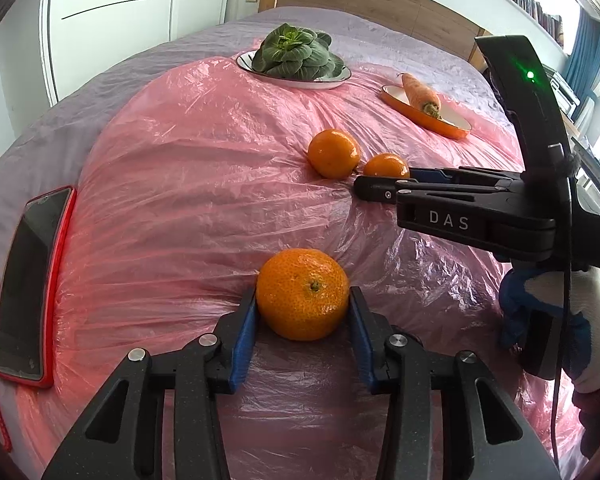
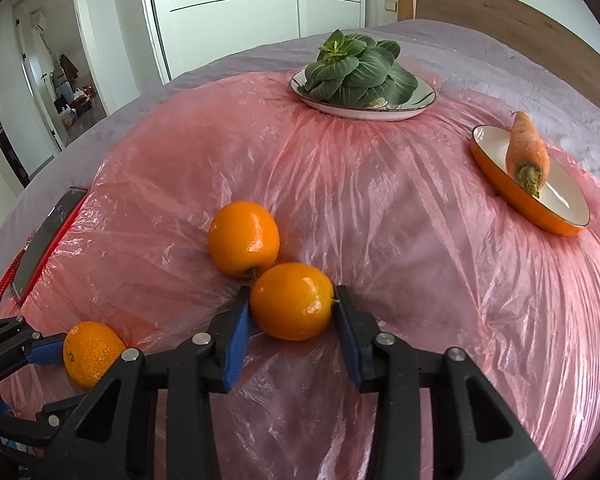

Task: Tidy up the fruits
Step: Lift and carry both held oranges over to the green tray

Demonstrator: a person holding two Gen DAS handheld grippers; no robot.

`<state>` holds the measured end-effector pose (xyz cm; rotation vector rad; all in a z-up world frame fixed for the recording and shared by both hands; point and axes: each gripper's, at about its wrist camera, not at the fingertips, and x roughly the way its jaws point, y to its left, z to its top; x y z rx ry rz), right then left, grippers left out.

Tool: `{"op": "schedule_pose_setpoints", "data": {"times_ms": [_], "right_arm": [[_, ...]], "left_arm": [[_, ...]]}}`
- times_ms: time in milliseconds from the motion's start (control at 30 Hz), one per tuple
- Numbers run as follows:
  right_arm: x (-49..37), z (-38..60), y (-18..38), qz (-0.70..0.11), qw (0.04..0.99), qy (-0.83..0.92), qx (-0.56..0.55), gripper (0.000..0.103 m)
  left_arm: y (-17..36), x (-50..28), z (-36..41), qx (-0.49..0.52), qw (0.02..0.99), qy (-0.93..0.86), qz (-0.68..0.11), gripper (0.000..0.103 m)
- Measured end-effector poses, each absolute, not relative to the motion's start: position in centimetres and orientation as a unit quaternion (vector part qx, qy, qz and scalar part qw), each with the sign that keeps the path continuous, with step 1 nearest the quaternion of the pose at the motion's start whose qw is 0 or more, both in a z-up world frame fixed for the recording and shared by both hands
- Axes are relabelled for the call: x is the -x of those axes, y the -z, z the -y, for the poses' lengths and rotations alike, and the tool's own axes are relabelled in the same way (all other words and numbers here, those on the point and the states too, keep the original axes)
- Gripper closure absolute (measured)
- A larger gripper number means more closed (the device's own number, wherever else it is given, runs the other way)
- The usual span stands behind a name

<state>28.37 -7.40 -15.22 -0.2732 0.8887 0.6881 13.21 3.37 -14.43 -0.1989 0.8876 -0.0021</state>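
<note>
Orange skin is slick, so that's my worry: my left tongs (image 1: 303, 312) are clamped on the pebbly mandarin (image 1: 302, 294), still sitting on the pink plastic sheet (image 1: 188, 184) over the bed. My right tongs (image 2: 293, 312) have their pads against the smooth orange (image 2: 292, 301), which touches a second orange (image 2: 243, 238). Lifting could nudge that neighbour rolling, and the crinkly sheet might drag along. The carrot dish (image 2: 539, 216) and the plate of greens (image 2: 379, 112) sit well apart.

Both grippers angle downward, the left gripper (image 1: 303, 312) clamped with its blue pads on a fruit, the right gripper (image 2: 292, 312) seemingly pressing another, a gloved hand (image 1: 571, 320) gripping its handle.
</note>
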Motion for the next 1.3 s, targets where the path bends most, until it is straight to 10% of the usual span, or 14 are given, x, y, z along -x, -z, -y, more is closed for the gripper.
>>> {"op": "schedule_pose_setpoints", "data": {"times_ms": [1300], "right_arm": [[-21.6,13.1,8.6,-0.392,0.863,-0.310,0.074,0.028]], "left_arm": [[11.7,-11.6,-3.8,0.113,0.923,-0.021,-0.368,0.066]]}}
